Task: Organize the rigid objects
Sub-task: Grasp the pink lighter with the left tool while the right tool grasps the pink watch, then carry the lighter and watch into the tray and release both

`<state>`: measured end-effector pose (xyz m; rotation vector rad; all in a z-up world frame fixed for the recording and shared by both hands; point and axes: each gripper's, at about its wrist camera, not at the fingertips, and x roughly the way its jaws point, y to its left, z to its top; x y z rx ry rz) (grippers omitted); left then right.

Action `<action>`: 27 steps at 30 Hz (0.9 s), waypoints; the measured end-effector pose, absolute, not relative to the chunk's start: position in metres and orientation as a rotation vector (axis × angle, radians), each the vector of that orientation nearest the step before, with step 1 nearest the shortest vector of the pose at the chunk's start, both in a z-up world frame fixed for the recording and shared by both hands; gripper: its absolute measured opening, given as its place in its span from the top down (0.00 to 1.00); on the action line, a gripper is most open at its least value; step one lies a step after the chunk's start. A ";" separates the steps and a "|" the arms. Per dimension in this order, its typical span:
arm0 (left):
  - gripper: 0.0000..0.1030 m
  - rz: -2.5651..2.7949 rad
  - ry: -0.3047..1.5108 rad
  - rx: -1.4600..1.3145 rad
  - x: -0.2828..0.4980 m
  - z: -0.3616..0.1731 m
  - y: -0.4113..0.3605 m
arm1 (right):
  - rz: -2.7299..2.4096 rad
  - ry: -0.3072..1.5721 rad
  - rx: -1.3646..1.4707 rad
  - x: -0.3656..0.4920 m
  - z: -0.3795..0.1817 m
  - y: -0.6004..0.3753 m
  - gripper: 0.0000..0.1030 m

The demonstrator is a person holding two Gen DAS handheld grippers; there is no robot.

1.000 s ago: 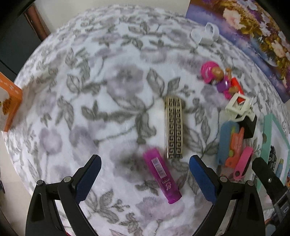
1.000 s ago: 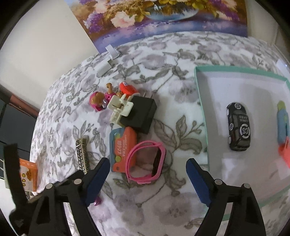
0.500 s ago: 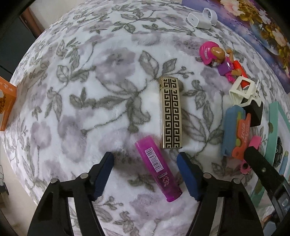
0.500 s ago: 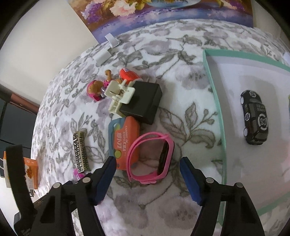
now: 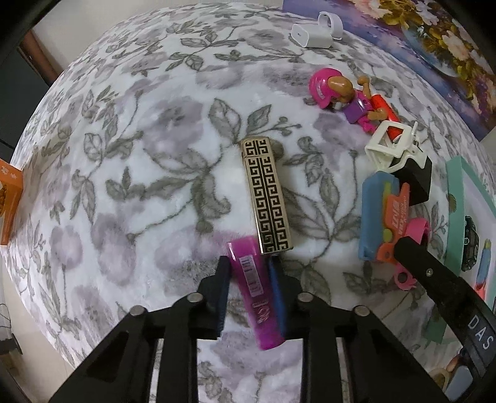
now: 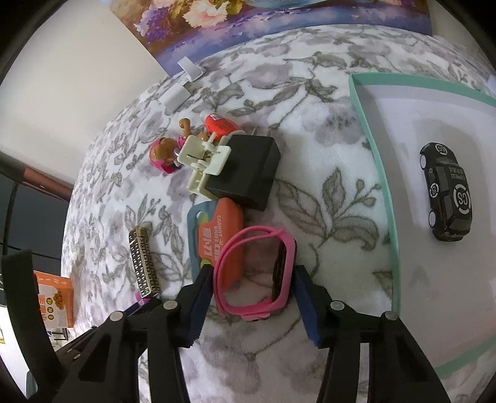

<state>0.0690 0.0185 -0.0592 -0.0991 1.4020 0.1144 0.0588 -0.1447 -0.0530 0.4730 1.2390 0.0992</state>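
Floral fleece covers the counter (image 5: 130, 161). Your left gripper (image 5: 249, 288) jaws pinch the translucent magenta lighter (image 5: 254, 291); your right gripper (image 6: 254, 297) jaws, just closing, bracket the pink rubber watch (image 6: 257, 272). Squeeze squarely before lifting.

A soft white blanket with grey leaves and pale purple flowers (image 5: 148, 173) covers the whole surface. On it lies a flat gold lighter with a black maze pattern (image 5: 267, 198), and a shiny pink tube with a barcode label (image 5: 252, 285) lies just beside its near end. Farther off are a small toy doll with a pink helmet (image 5: 338, 93), a black box (image 6: 248, 167) with a cream plastic clip (image 6: 204, 158) on it, a blue and orange toy knife (image 6: 217, 235), a pink watch with a loop strap (image 6: 257, 272) and a flat tray with a green rim (image 6: 375, 167). A small white plastic holder (image 5: 316, 29) sits near the far edge. An orange box (image 6: 54, 297) is at the blanket's left edge.
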 end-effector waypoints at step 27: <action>0.81 0.070 1.098 -0.016 0.050 0.051 -0.002 | 0.016 1.085 0.430 0.039 0.010 -0.192 0.48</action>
